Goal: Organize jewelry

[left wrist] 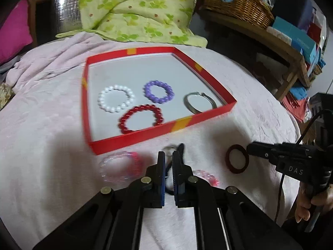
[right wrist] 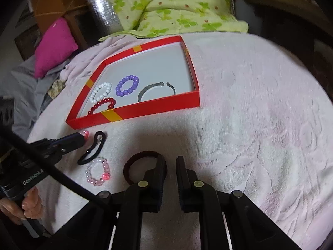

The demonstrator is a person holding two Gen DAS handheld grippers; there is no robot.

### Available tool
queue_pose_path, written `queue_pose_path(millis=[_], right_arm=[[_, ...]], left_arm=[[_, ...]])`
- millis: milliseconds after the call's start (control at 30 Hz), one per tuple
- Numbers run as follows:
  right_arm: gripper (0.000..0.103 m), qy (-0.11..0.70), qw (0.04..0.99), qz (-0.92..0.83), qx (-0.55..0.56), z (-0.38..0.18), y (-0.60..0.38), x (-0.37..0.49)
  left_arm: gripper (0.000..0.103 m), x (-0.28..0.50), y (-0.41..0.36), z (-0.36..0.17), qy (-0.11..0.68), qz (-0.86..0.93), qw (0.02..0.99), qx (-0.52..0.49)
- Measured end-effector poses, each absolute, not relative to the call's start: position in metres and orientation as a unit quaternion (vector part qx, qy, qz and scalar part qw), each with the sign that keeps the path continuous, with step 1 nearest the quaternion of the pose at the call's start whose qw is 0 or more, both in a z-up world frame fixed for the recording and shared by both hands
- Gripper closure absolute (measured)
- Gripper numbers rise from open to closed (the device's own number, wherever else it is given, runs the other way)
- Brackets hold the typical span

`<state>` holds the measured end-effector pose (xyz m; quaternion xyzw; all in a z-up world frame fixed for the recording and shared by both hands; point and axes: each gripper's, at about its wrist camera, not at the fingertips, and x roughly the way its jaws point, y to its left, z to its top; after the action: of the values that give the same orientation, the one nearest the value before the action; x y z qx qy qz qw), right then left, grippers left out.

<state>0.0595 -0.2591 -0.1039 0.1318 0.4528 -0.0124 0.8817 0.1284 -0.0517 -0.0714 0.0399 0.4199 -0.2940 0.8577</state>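
A: Where do we find the jewelry?
B: Four bracelets lie in the red box (left wrist: 199, 115): white (left wrist: 116, 99), purple (left wrist: 159, 91), red (left wrist: 140, 118), metal (left wrist: 198, 102).

A: Jaw states?
B: Our left gripper (left wrist: 168, 156) is nearly closed over the black loop (right wrist: 92, 148); the right gripper (right wrist: 169, 162) is slightly open, with the dark ring (right wrist: 133, 166) at its 9 o'clock.

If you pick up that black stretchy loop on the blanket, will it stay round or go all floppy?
Probably floppy: the black loop already lies squashed into a bent oval, unlike the round dark red ring beside it. It looks thin, so likely light. The fuzzy blanket should stop it sliding, and the small metal piece at one end might snag.
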Motion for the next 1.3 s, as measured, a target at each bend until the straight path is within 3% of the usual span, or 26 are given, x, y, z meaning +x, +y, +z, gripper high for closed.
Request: queue_pose_path(millis=[67, 200, 267, 400, 467, 533, 600, 700, 733, 800, 900, 1133, 1300], right_arm=[[0.08, 0.466, 0.874, -0.01, 0.139, -0.107, -0.259, 0.062], [0.041, 0.472, 0.873, 0.015, 0.126, -0.109, -0.249, 0.061], [0.04, 0.462, 0.881, 0.031, 0.097, -0.106, -0.239, 0.056], [0.04, 0.462, 0.885, 0.042, 0.041, -0.113, -0.227, 0.05], [0.04, 0.462, 0.885, 0.04, 0.028, -0.116, -0.226, 0.051], [0.043, 0.454, 0.89, 0.038, 0.018, -0.117, -0.223, 0.051], [0.062, 0.453, 0.891, 0.032, 0.009, -0.118, -0.22, 0.054], [0.08, 0.446, 0.895, 0.021, 0.006, -0.117, -0.22, 0.056], [0.082, 0.445, 0.895, 0.017, 0.009, -0.117, -0.221, 0.057], [0.083, 0.444, 0.896, 0.014, 0.014, -0.116, -0.224, 0.056], [0.083, 0.445, 0.895, 0.014, 0.017, -0.116, -0.227, 0.054], [0.083, 0.444, 0.896, 0.016, 0.012, -0.115, -0.229, 0.05], [0.087, 0.424, 0.906, 0.007, 0.012, -0.108, -0.233, 0.046]], left_arm=[[0.097, 0.129, -0.044, -0.068, 0.417, -0.288, 0.861, 0.036], [0.097, 0.127, -0.039, -0.071, 0.427, -0.292, 0.854, 0.052], [0.096, 0.124, -0.039, -0.075, 0.436, -0.298, 0.847, 0.067], [0.094, 0.112, -0.04, -0.082, 0.451, -0.318, 0.829, 0.094], [0.087, 0.109, -0.043, -0.084, 0.458, -0.329, 0.821, 0.095], [0.061, 0.11, -0.047, -0.085, 0.466, -0.337, 0.814, 0.081], [0.051, 0.112, -0.05, -0.085, 0.472, -0.337, 0.812, 0.068], [0.051, 0.118, -0.057, -0.089, 0.482, -0.341, 0.806, 0.047], [0.051, 0.121, -0.059, -0.09, 0.483, -0.34, 0.806, 0.041], [0.053, 0.123, -0.062, -0.093, 0.486, -0.337, 0.806, 0.035], [0.067, 0.128, -0.065, -0.095, 0.49, -0.333, 0.805, 0.021], [0.087, 0.136, -0.076, -0.1, 0.495, -0.327, 0.805, -0.005], [0.092, 0.135, -0.087, -0.099, 0.485, -0.329, 0.81, -0.002]])
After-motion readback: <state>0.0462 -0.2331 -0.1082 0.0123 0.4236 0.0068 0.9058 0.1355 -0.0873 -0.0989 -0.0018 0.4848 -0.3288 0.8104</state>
